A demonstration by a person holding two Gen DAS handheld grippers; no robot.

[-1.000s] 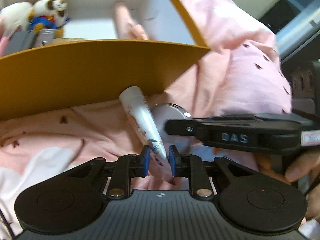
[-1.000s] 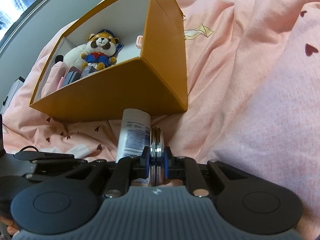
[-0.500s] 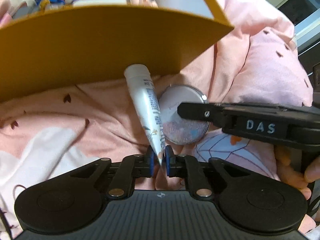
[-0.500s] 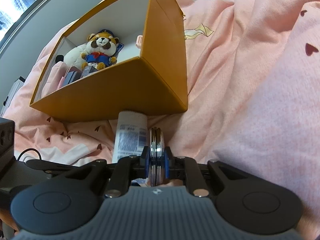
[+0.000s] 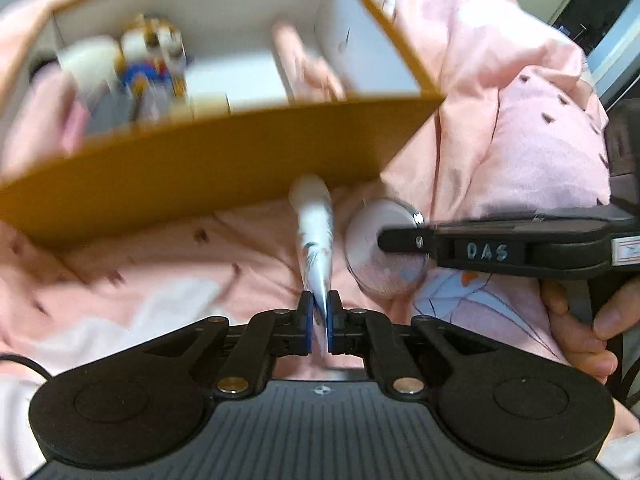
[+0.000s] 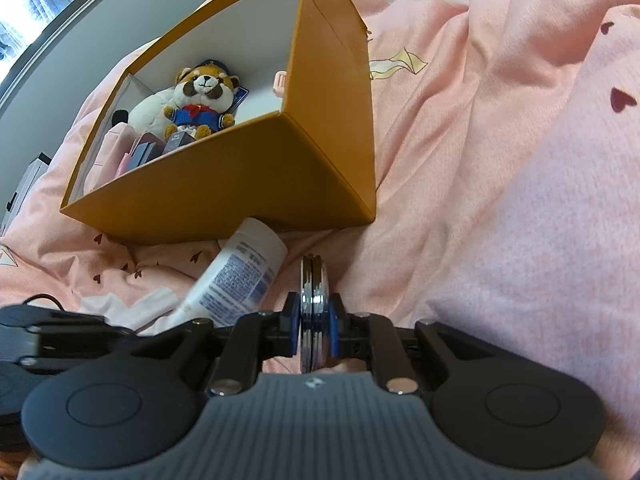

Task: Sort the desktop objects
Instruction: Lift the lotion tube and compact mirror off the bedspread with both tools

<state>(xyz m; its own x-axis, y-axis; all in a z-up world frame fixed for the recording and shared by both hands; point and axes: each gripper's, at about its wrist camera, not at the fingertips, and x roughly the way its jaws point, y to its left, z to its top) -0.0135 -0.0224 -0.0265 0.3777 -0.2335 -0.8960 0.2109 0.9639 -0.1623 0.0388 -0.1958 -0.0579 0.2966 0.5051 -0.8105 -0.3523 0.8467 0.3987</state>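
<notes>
White tube (image 5: pixel 315 248) is sitting with its flat crimped end pinched in the left gripper (image 5: pixel 319 322), cap pointing toward the orange box (image 6: pixel 224 196) holding a plush toy (image 6: pixel 200 100). Beside it, the right gripper (image 6: pixel 314 326) is clamping a round compact (image 6: pixel 313 292) edge-on above the pink bedding (image 6: pixel 500 160).

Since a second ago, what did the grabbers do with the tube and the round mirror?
The left gripper has just been closing its jaws and now pinches the flat end of the white tube, whose cap end has swung and lifted off the pink bedding. The right gripper stays clamped on the round compact mirror. The orange box has not moved.
</notes>
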